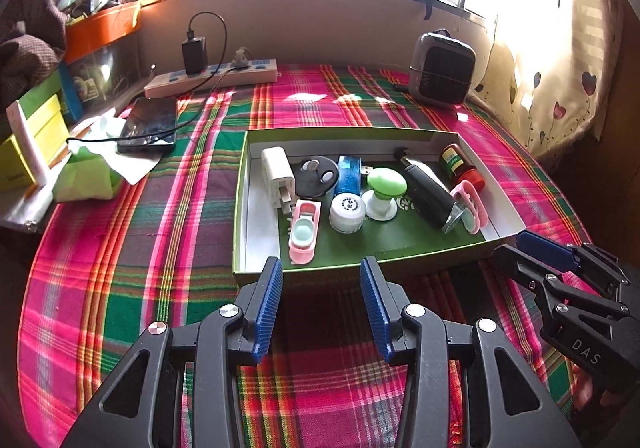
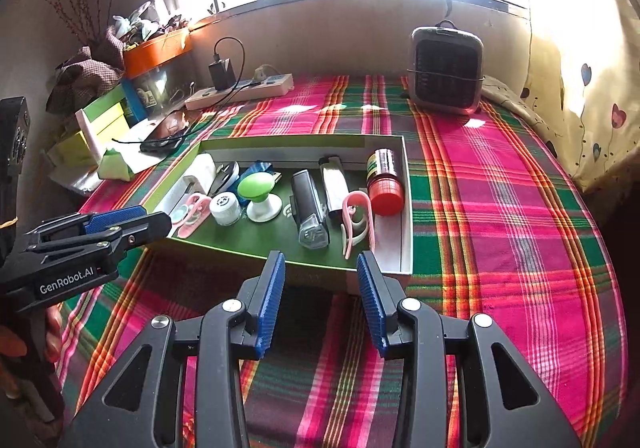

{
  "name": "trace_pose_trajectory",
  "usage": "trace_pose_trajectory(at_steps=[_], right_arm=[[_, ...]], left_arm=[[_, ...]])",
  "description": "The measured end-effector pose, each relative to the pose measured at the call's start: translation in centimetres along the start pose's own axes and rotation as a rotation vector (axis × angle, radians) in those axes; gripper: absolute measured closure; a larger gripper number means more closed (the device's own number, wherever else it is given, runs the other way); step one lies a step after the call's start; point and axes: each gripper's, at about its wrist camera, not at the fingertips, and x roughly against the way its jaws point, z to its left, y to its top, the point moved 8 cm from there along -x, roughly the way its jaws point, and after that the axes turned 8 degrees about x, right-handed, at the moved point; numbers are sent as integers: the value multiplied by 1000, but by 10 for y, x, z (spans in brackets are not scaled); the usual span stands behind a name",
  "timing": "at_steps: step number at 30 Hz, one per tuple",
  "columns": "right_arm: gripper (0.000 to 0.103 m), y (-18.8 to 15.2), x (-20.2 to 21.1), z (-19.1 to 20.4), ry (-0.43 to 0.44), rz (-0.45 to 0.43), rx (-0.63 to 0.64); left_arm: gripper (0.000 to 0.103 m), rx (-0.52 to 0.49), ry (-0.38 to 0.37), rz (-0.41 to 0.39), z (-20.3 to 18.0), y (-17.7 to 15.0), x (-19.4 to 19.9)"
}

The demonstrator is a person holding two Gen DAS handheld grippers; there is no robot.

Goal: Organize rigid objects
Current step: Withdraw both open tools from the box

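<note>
Green tray (image 1: pixel 240 184), white charger (image 1: pixel 278 172) half-hiding black disc (image 1: pixel 316 178)

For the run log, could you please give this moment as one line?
left claw: open, empty | right claw: open, empty | box: filled | both before box

Pink-green plaid cloth (image 1: pixel 160 208) – green box (image 1: pixel 239 184), red-capped jar (image 2: pixel 385 184).

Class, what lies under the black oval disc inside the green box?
The black oval disc overlaps the white charger and blue USB stick; whatever lies directly beneath is covered.
</note>
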Motion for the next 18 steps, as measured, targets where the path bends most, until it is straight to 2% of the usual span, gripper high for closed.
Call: trace_pose_trajectory(at_steps=[3,6,15,18], right_arm=[[64,-6,-1,5,-1,17,9],[64,-11,-1,10,2,25,18],[64,-28,-4,22,-5,77,15],[64,-35,-4,28,-10,97,25]], left_arm=[[63,23,-20,32,1,-14,-1],[63,13,15,33,3,-24,-1],[63,26,32,73,10,-49,-3],[63,11,60,56,10,-53,0]])
